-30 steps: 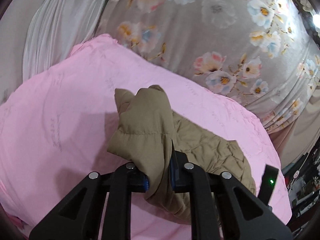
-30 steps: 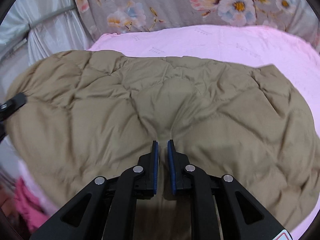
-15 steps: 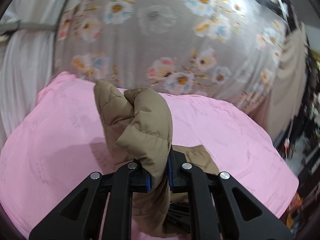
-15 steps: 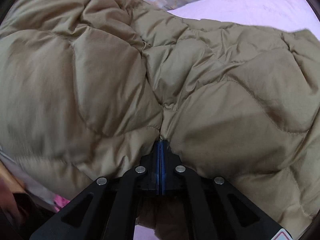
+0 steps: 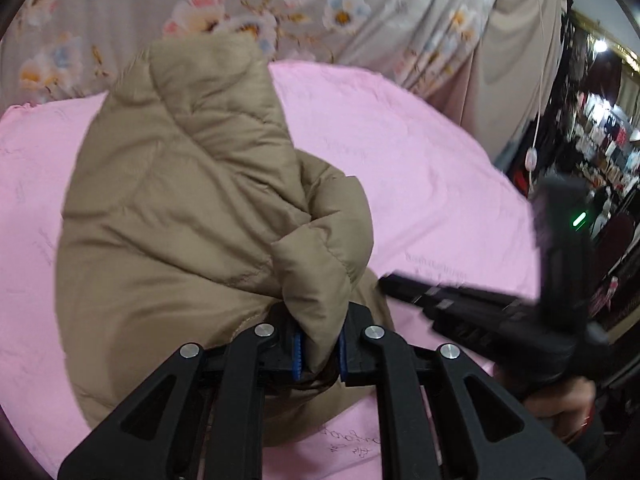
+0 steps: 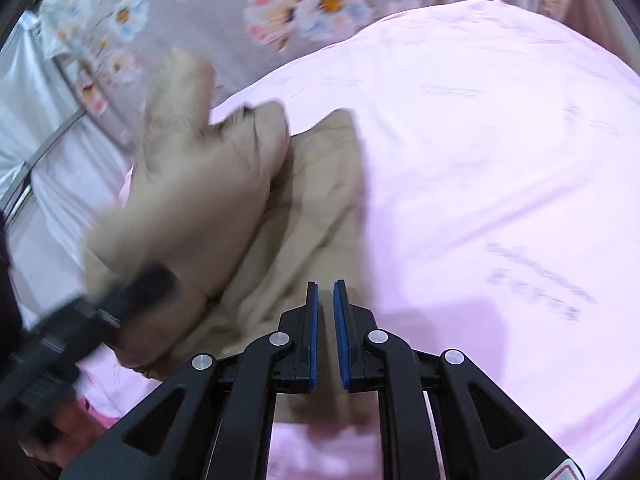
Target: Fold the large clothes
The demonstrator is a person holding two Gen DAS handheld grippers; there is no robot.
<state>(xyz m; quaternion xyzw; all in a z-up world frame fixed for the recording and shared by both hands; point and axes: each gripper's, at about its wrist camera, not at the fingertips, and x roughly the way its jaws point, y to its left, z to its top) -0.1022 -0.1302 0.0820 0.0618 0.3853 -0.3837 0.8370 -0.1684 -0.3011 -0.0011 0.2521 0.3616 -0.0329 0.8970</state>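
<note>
The tan quilted jacket (image 5: 180,208) lies bunched on the pink sheet (image 5: 432,160). My left gripper (image 5: 320,320) is shut on a thick fold of it, which bulges up between the blue pads. In the right wrist view the jacket (image 6: 224,200) lies heaped to the left. My right gripper (image 6: 326,286) hovers at its right edge over the pink sheet (image 6: 480,160). Its jaws are opening, a narrow gap shows and nothing is between the pads. The right tool's blurred black body (image 5: 500,312) shows close on the right in the left wrist view.
Grey floral fabric (image 5: 360,4) hangs behind the bed. A white cloth and a metal bar (image 6: 40,132) are at the left. Dark shop clutter (image 5: 600,140) stands past the bed's right edge. A hand (image 5: 568,404) grips the right tool. The left tool (image 6: 80,320) is blurred at lower left.
The right gripper, clamped on the jacket half a second ago, has let go and swung right, off the jacket. The left gripper has carried its fold across, bunching the jacket.
</note>
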